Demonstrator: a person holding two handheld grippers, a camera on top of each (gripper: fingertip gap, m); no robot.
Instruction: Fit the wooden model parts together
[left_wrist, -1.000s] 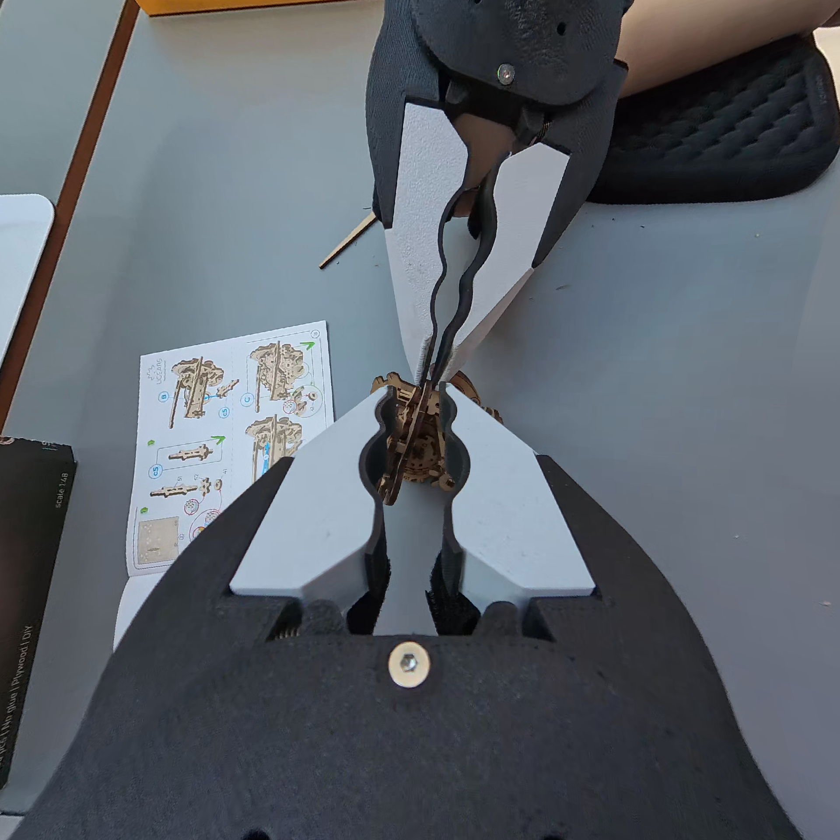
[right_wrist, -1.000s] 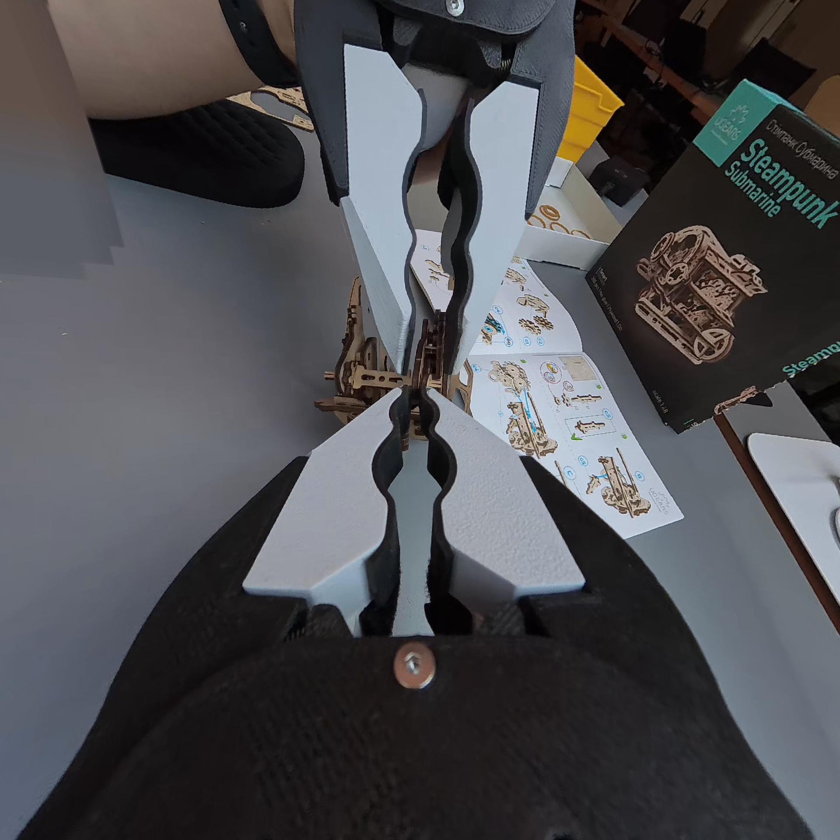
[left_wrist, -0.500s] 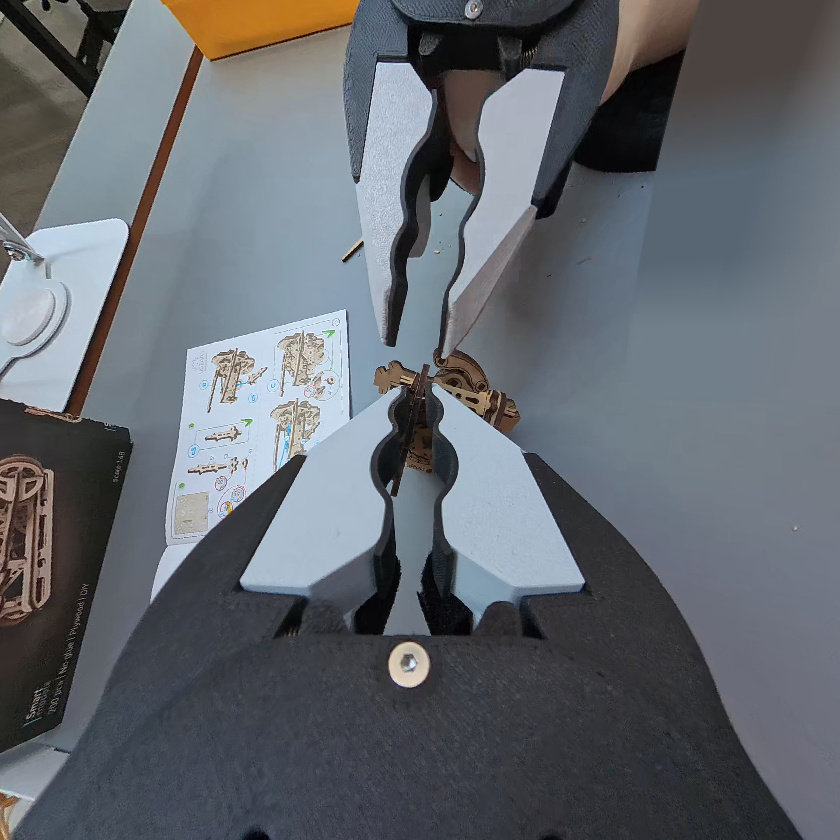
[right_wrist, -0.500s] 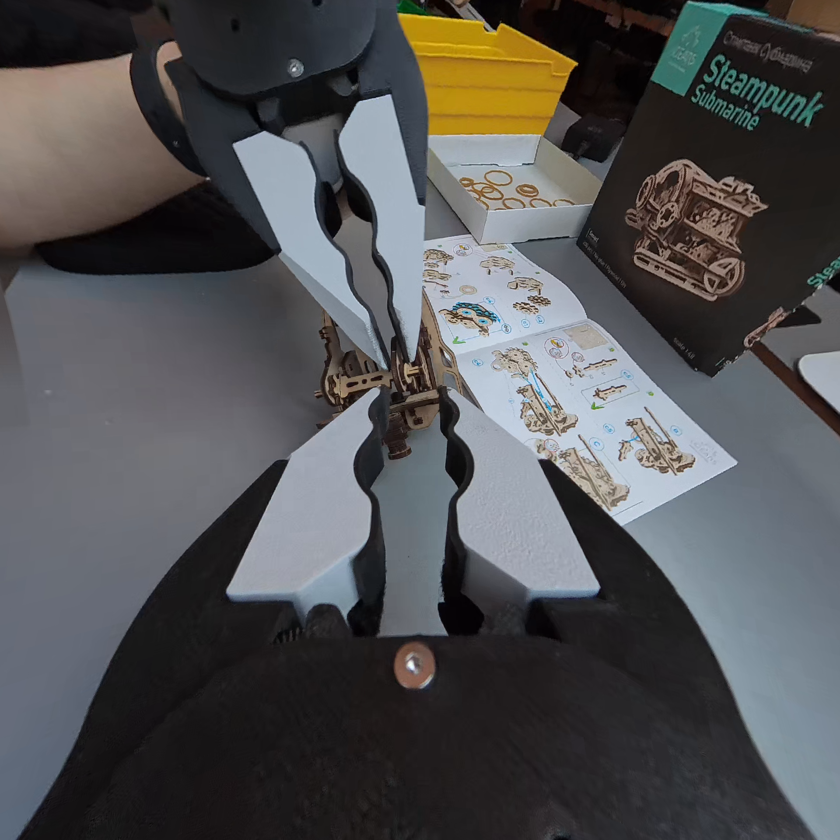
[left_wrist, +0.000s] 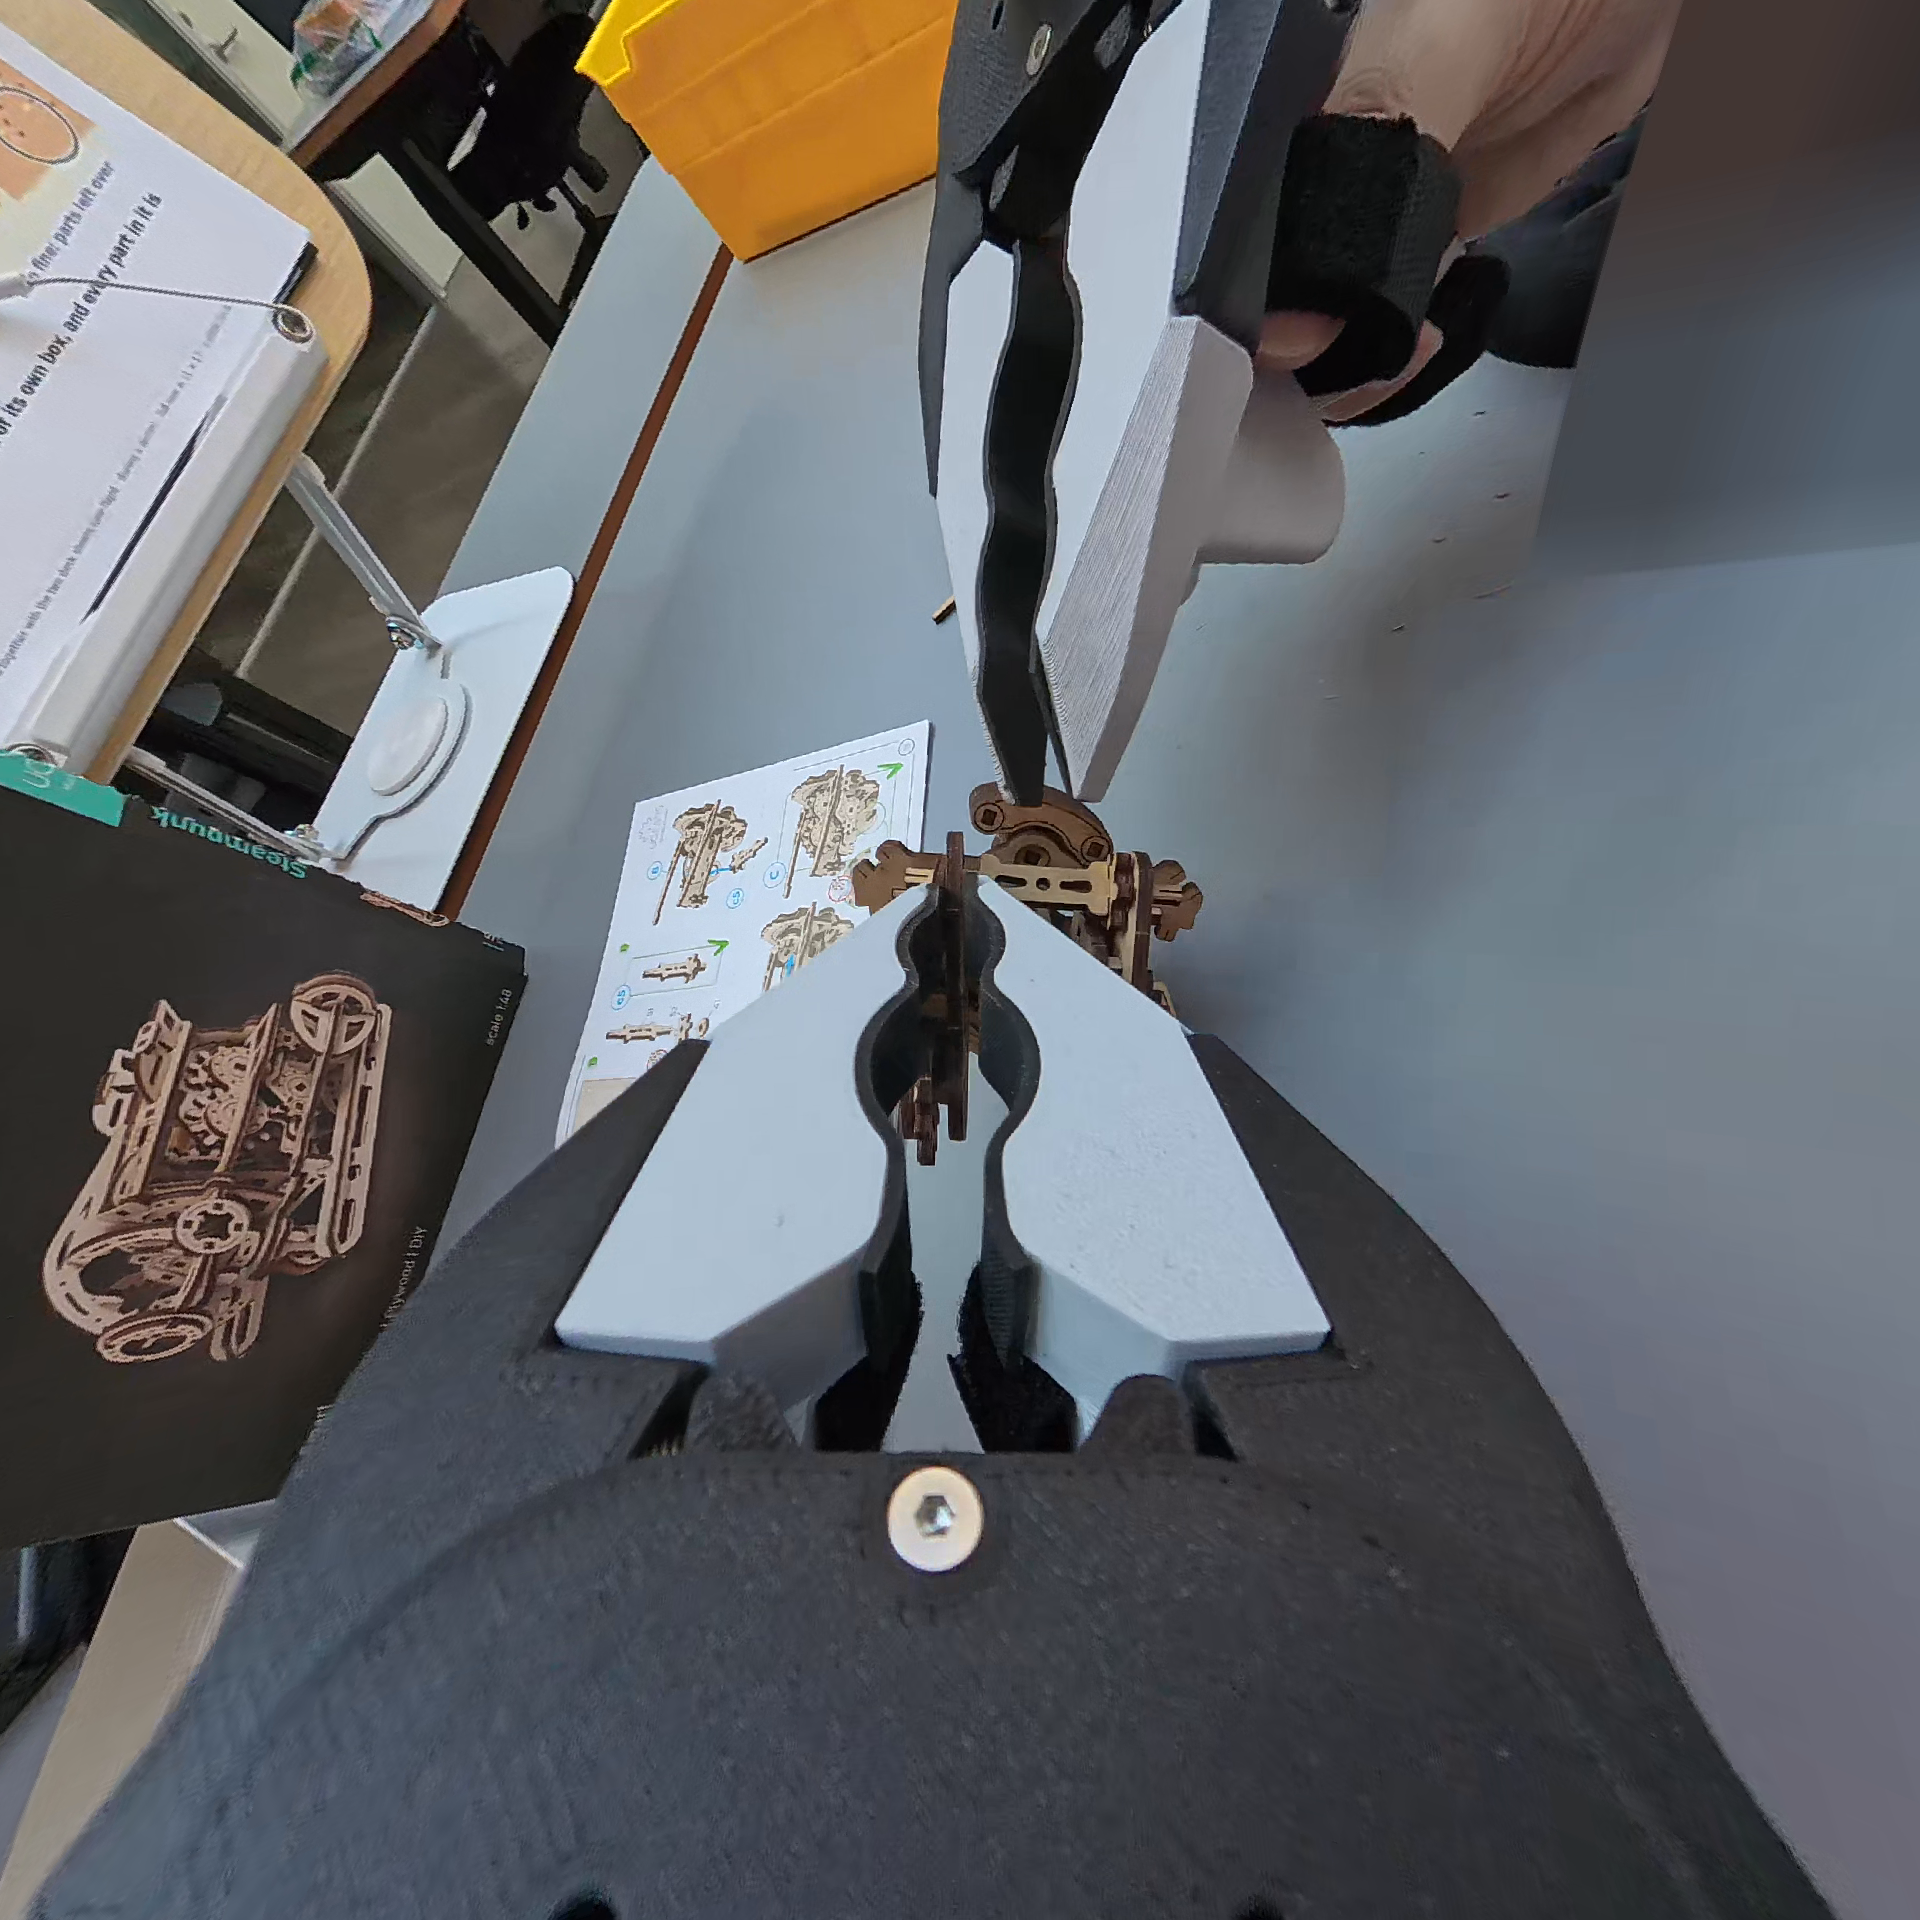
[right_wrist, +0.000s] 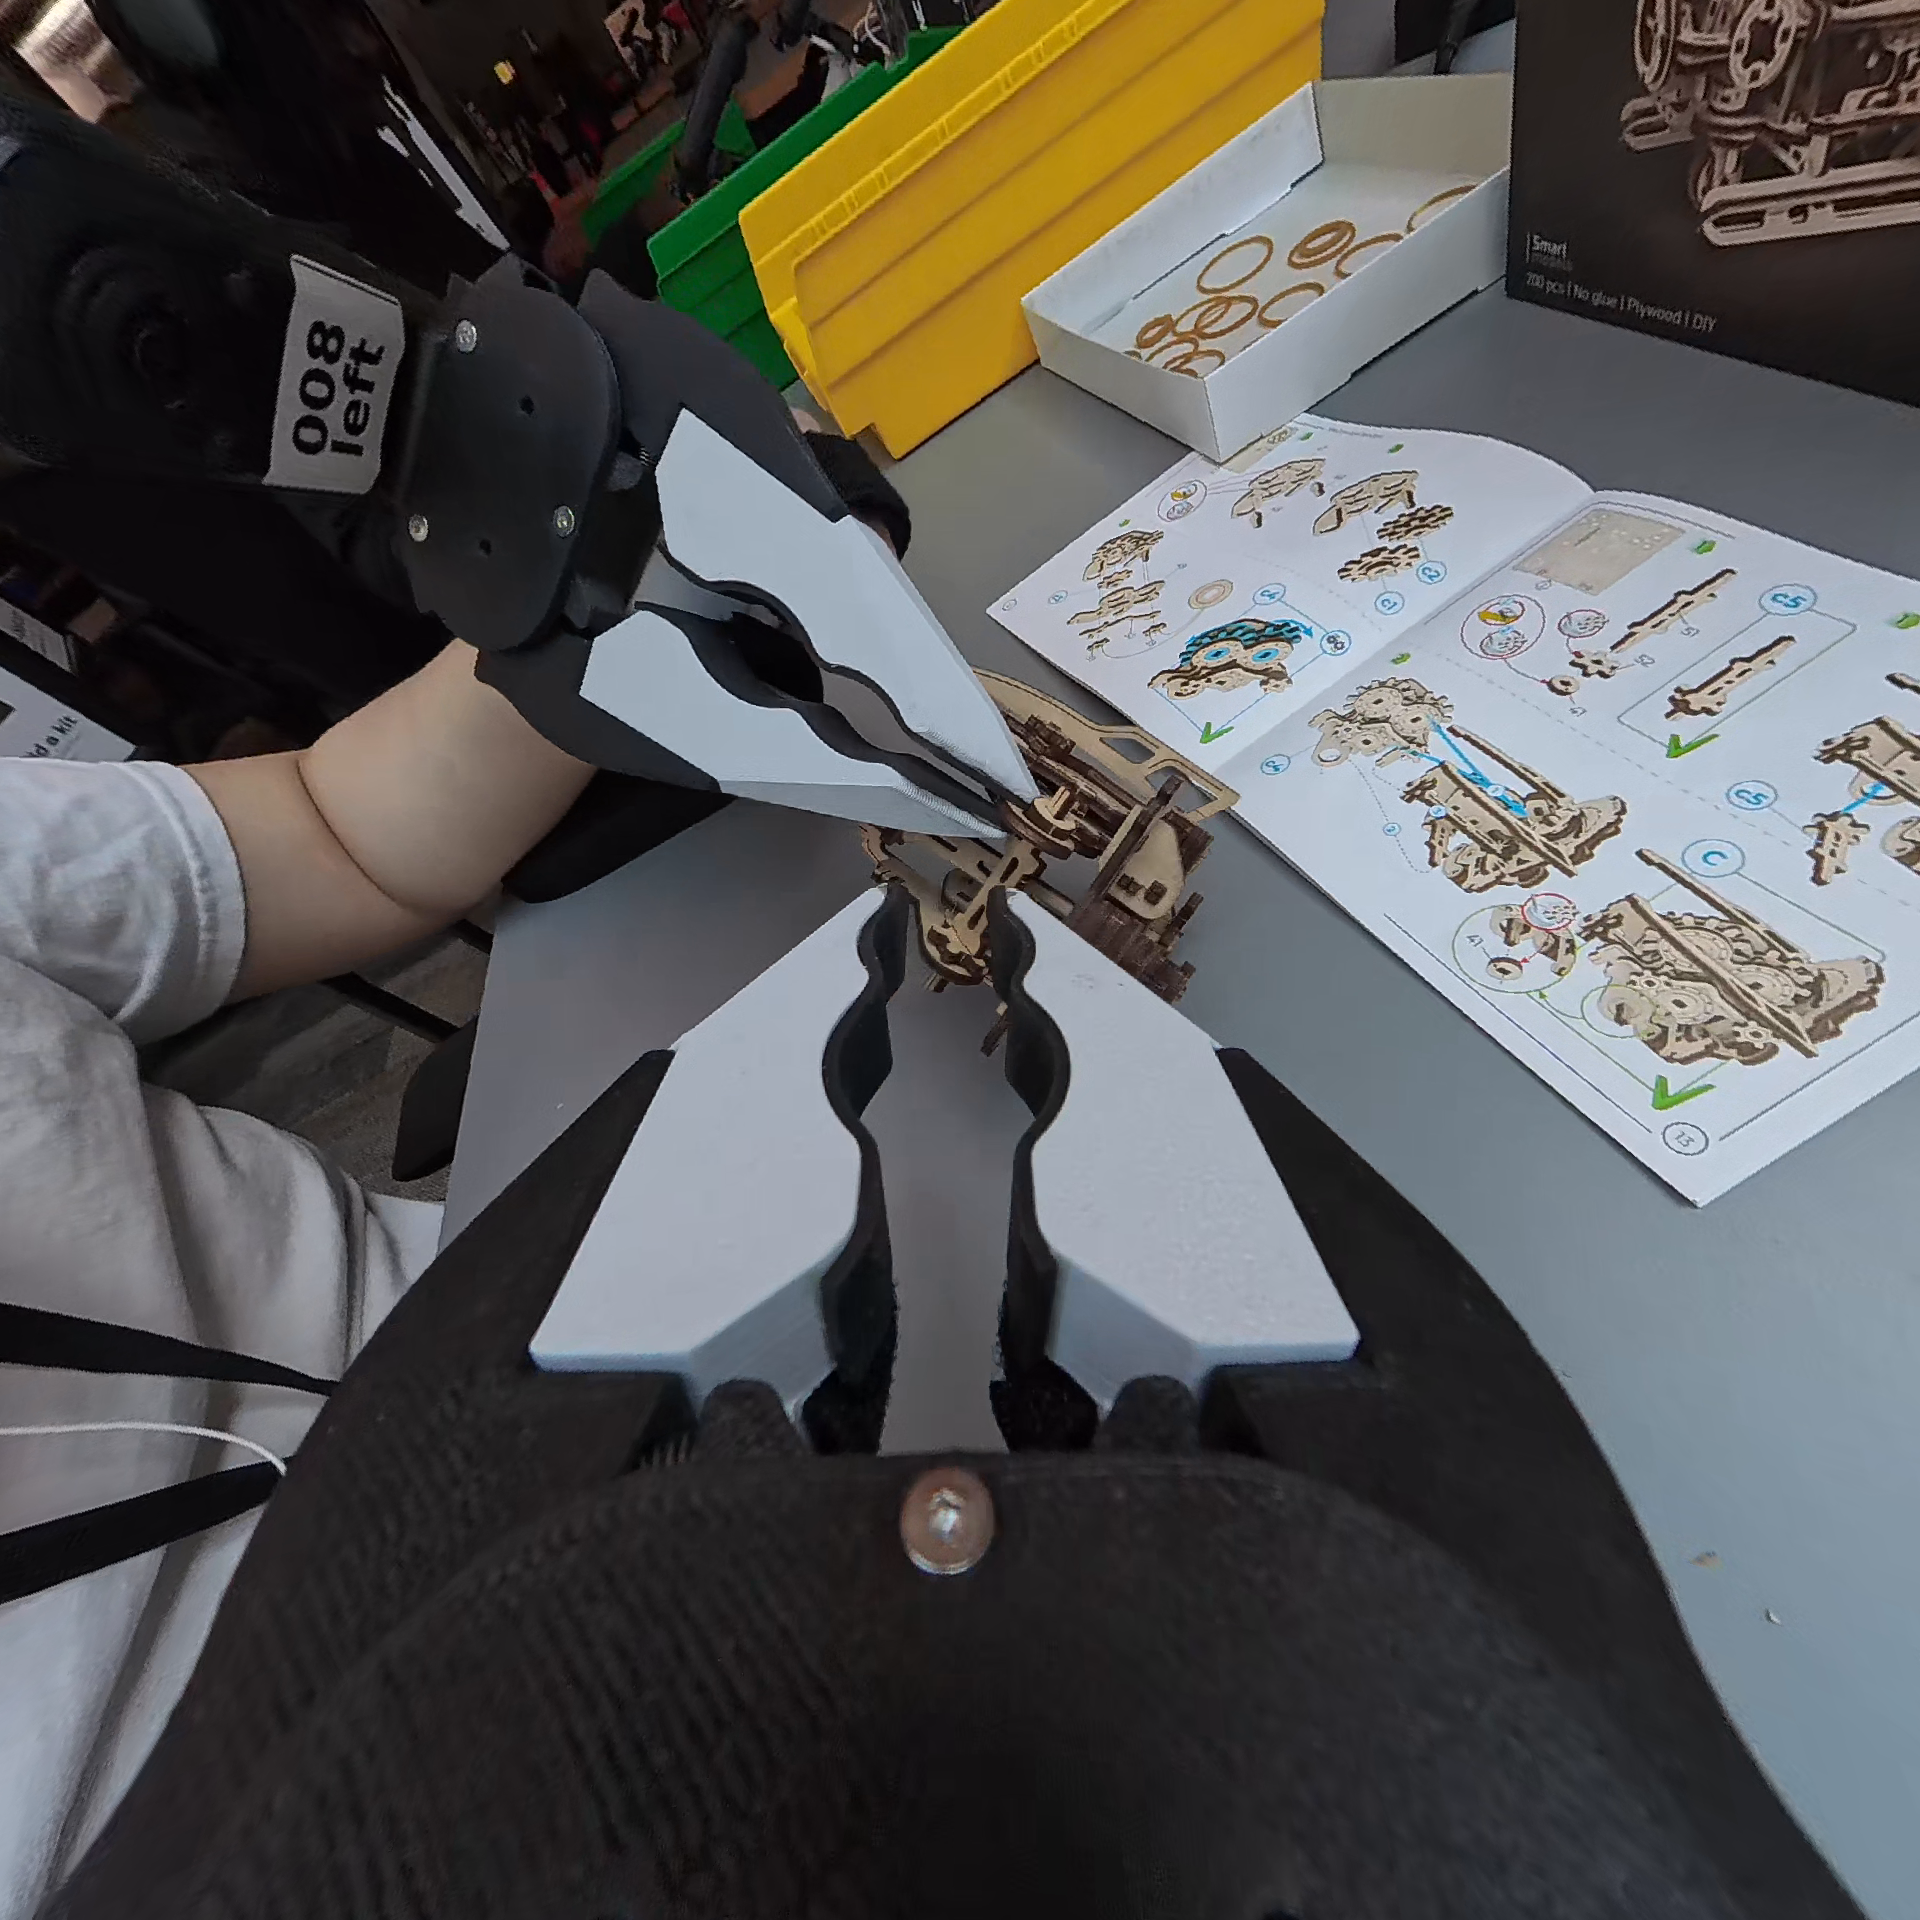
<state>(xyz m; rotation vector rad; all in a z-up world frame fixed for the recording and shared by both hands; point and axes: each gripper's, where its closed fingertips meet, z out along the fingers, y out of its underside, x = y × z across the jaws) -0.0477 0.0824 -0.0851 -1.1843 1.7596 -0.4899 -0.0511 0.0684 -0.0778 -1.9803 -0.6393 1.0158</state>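
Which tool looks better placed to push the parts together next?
Probably the right tool: its tips sit at the model, while the left tool is pinching it steady.

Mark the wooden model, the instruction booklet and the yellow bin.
wooden model (left_wrist: 1049, 878): left wrist view, its pale crossbar.
instruction booklet (right_wrist: 1475, 665): right wrist view, its open page.
yellow bin (right_wrist: 997, 218): right wrist view, its side wall.
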